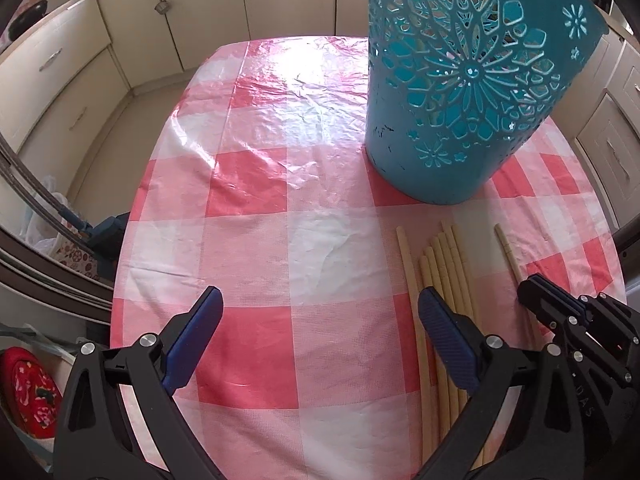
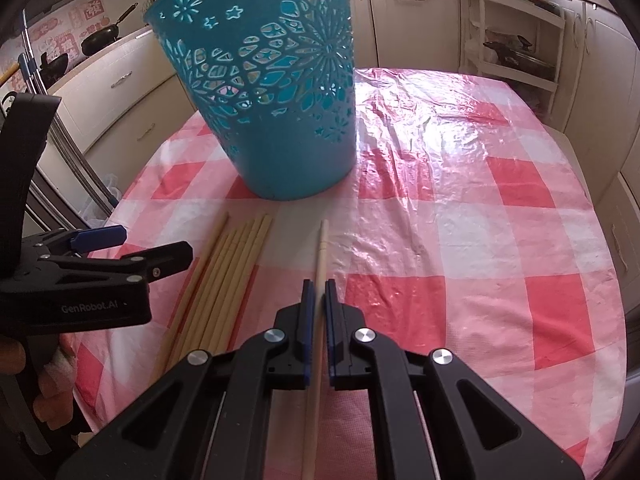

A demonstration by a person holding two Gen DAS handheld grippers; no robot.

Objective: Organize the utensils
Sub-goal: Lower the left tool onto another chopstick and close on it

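A teal cut-out basket (image 1: 460,92) (image 2: 272,92) stands upright on the pink checked tablecloth (image 1: 260,208) (image 2: 460,240). In front of it lie several pale chopsticks (image 1: 444,276) (image 2: 224,276) side by side. My right gripper (image 2: 319,292) is shut on a single chopstick (image 2: 322,244) that lies apart from the bunch, its tip pointing toward the basket. That chopstick (image 1: 507,250) and the right gripper (image 1: 538,292) also show at the right of the left wrist view. My left gripper (image 1: 320,312) (image 2: 132,246) hangs open over the cloth, its right finger (image 1: 440,320) over the bunch.
Cream kitchen cabinets (image 1: 64,76) surround the table. Pans (image 2: 100,38) sit on the counter at the left, and a white rack (image 2: 516,40) stands at the back right. A red patterned cushion (image 1: 28,396) lies below the table's left edge.
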